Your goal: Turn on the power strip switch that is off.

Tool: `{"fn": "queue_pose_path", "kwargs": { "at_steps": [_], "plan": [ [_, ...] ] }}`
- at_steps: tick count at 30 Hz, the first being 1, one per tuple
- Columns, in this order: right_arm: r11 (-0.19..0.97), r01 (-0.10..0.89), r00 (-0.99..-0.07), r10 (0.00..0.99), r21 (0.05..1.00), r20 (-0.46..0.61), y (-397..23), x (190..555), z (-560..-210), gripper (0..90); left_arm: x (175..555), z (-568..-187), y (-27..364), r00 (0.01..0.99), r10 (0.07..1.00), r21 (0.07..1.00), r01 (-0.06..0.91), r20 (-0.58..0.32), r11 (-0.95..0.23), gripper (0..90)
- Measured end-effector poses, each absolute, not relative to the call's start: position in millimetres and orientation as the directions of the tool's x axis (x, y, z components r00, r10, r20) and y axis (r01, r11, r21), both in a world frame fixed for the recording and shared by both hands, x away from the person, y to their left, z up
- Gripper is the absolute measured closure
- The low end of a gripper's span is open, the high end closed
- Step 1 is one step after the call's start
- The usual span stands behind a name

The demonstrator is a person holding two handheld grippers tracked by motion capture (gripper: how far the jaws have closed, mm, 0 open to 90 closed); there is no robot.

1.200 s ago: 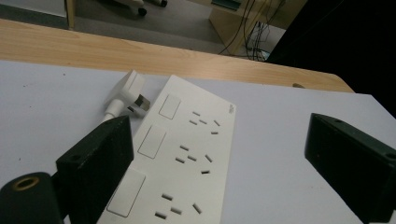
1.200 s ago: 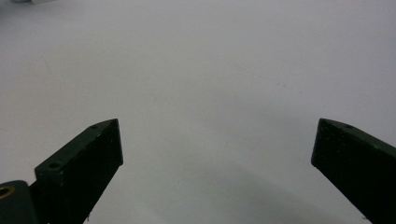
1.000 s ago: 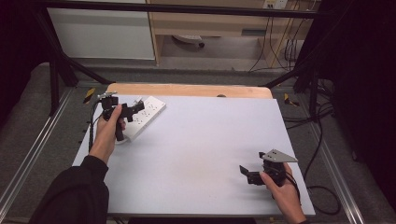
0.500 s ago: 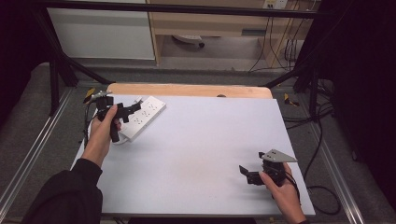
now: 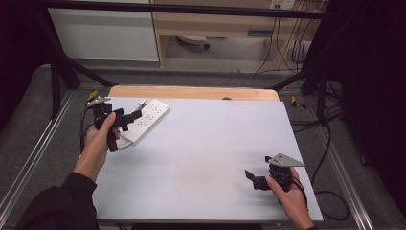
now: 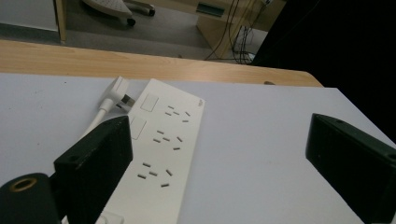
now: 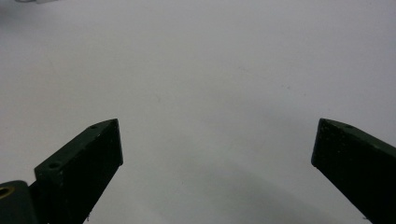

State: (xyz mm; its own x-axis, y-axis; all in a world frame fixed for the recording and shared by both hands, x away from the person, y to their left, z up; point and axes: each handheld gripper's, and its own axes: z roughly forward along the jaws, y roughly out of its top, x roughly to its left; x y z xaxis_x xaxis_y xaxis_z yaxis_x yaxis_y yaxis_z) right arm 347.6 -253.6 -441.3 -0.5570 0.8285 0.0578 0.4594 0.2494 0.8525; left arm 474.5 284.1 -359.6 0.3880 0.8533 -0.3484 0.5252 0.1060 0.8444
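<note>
Left gripper (image 5: 125, 120) retreated; its view reveals power strip (image 6: 161, 149) sockets.

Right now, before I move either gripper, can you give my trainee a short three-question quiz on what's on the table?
1. True or false: the left gripper is shut on the power strip.
2. Multiple choice: where does the plug lie? A) pushed into a socket of the strip, B) loose on the table by the strip's far end, C) between the right gripper's jaws.
3. Fill in: the right gripper is held over the table's ____ right corner, jaws apart.

Key
1. False: in the left gripper view its jaws stand wide apart above the strip.
2. B.
3. Near: the corner on the person's side.
</note>
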Motion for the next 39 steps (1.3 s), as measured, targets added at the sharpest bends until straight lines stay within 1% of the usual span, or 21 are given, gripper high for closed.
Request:
{"fn": "queue_pose_path", "kwargs": {
  "at_steps": [3,19,24,39],
  "plan": [
    [0.250,0.461,-0.559,0.827,0.851,0.060,-253,348,-441,2.4,467,-357,285,0.396,0.857,0.852,0.515,-0.330,0.089,7.3],
    [0.254,0.459,-0.561,0.826,0.851,0.056,-253,348,-441,2.4,422,-360,288,0.411,0.861,0.876,0.476,-0.301,0.079,7.4],
    [0.253,0.460,-0.560,0.826,0.851,0.057,-253,347,-441,2.4,408,-362,288,0.423,0.865,0.887,0.458,-0.270,0.053,7.3],
    [0.250,0.463,-0.558,0.827,0.850,0.061,-253,348,-441,2.4,368,-378,294,0.434,0.863,0.896,0.441,-0.257,0.045,7.3]
  ]
}}
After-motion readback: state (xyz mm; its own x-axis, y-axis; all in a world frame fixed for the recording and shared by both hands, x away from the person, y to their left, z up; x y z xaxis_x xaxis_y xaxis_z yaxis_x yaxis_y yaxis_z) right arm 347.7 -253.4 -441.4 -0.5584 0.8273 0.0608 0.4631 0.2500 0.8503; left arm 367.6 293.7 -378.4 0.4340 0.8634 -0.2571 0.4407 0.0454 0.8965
